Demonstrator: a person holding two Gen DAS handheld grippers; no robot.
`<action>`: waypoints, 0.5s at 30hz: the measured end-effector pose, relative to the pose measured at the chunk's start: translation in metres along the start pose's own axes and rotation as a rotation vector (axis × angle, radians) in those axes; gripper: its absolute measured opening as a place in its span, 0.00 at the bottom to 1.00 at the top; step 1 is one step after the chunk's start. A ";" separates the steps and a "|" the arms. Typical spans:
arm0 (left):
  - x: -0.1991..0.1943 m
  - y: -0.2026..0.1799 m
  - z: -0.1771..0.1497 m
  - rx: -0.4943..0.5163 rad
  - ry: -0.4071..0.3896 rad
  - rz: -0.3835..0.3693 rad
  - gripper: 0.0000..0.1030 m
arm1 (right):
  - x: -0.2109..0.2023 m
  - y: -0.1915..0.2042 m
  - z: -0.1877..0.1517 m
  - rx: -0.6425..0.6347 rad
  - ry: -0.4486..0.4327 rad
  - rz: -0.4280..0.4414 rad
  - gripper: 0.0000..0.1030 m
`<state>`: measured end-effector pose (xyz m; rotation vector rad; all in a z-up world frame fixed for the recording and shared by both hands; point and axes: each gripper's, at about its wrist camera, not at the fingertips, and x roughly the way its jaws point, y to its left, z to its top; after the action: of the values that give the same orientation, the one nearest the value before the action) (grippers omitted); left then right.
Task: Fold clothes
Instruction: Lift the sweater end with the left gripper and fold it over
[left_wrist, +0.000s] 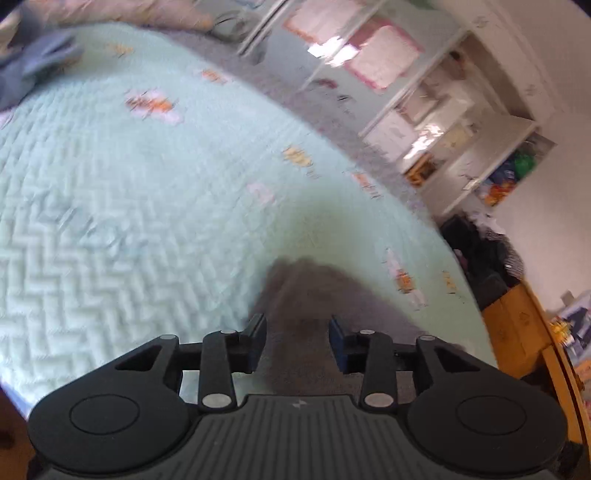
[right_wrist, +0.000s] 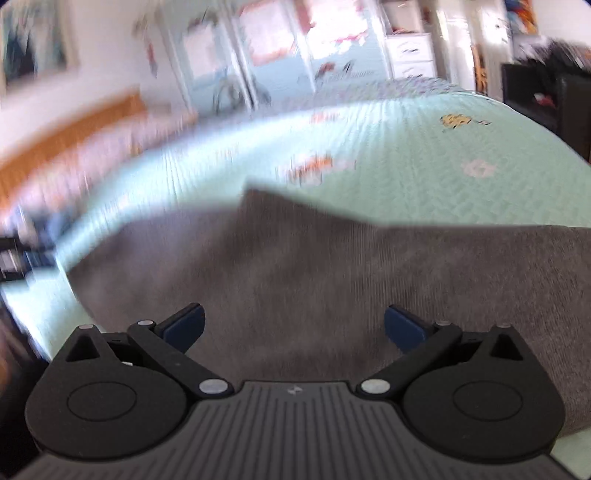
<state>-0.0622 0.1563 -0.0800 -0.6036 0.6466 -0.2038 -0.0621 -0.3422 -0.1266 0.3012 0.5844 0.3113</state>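
Your shelving unit (left_wrist: 458, 147) against the far wall holds the only containers here: white drawers and open cubbies with bright orange, green and blue contents, too blurred to name. Both views are smeared, so small details are lost.

The grey garment (right_wrist: 332, 273) lies on the mint quilted bed (left_wrist: 129, 206), spread wide under your right hand-held gripper (right_wrist: 293, 326). Its far edge runs unevenly across the quilt, with a raised corner near the middle; its near side is cut off behind the tool body. That gripper's jaws stand wide apart above the cloth, with nothing between the blue pads (right_wrist: 184, 325).

Your left hand-held gripper (left_wrist: 297, 341) has narrower jaws with a clear gap; a corner of the grey garment shows below that gap, though you cannot tell whether the pads touch it.

A bluish cloth (left_wrist: 33, 70) sits at the far left of the bed, partly cut off by the frame. Dark clothing (left_wrist: 480, 251) is heaped beside the bed, next to an orange wooden piece (left_wrist: 517, 332).
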 end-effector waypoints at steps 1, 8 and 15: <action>-0.001 -0.013 0.003 0.031 -0.010 -0.037 0.45 | -0.002 -0.005 0.008 0.065 -0.029 0.052 1.00; 0.072 -0.079 -0.006 0.174 0.067 -0.143 0.70 | 0.054 -0.033 0.043 0.579 0.009 0.542 1.00; 0.130 -0.013 -0.021 -0.017 0.158 0.023 0.33 | 0.102 -0.057 0.024 0.689 0.113 0.447 0.98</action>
<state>0.0270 0.0889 -0.1513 -0.6001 0.8084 -0.2258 0.0436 -0.3612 -0.1786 1.0923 0.7237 0.5548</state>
